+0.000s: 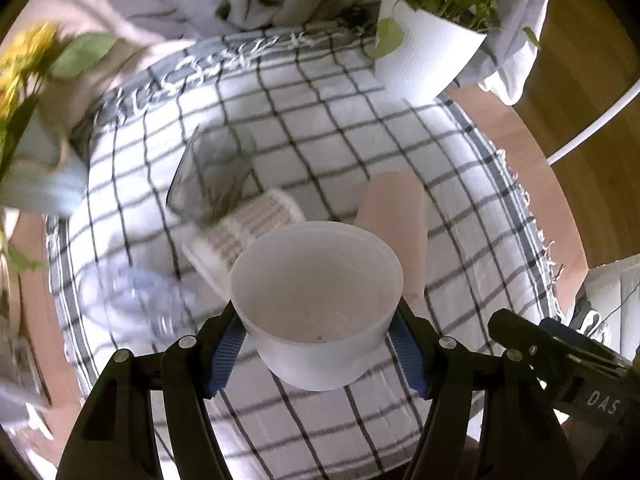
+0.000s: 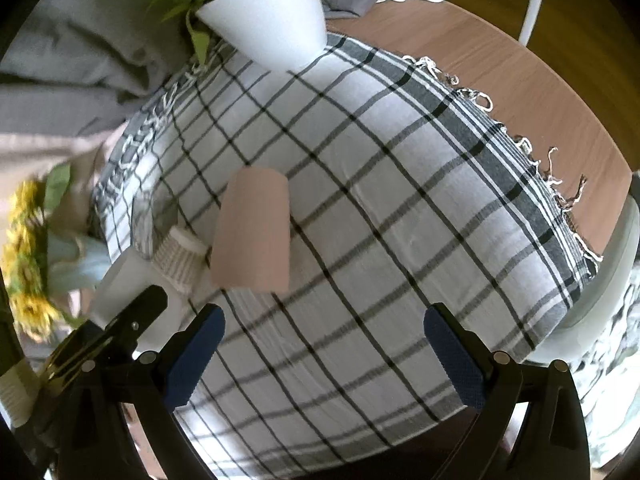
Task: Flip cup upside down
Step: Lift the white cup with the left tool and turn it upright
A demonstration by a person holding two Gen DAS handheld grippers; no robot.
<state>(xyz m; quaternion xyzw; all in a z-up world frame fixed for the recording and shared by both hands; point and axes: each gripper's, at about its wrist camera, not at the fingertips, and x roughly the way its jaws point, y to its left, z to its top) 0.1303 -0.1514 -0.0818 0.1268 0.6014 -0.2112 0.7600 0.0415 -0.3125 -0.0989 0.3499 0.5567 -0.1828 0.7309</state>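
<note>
My left gripper (image 1: 318, 354) is shut on a white translucent cup (image 1: 316, 300), its blue pads (image 1: 226, 354) pressed on the cup's sides. The cup's mouth faces the camera and it hangs above the checked cloth (image 1: 360, 128). A pink cup (image 1: 394, 220) stands upside down just behind it; it also shows in the right wrist view (image 2: 254, 232). My right gripper (image 2: 324, 356) is open and empty above the cloth (image 2: 400, 220), right of the pink cup. The white cup shows at the left of that view (image 2: 132, 284).
A dark glass tumbler (image 1: 212, 176), a ribbed cup on its side (image 1: 248, 232) and a clear glass (image 1: 132, 300) stand on the cloth's left. A white plant pot (image 1: 424, 56) is at the back, yellow flowers (image 1: 24, 64) at the left. The wooden table edge (image 2: 520, 80) lies right.
</note>
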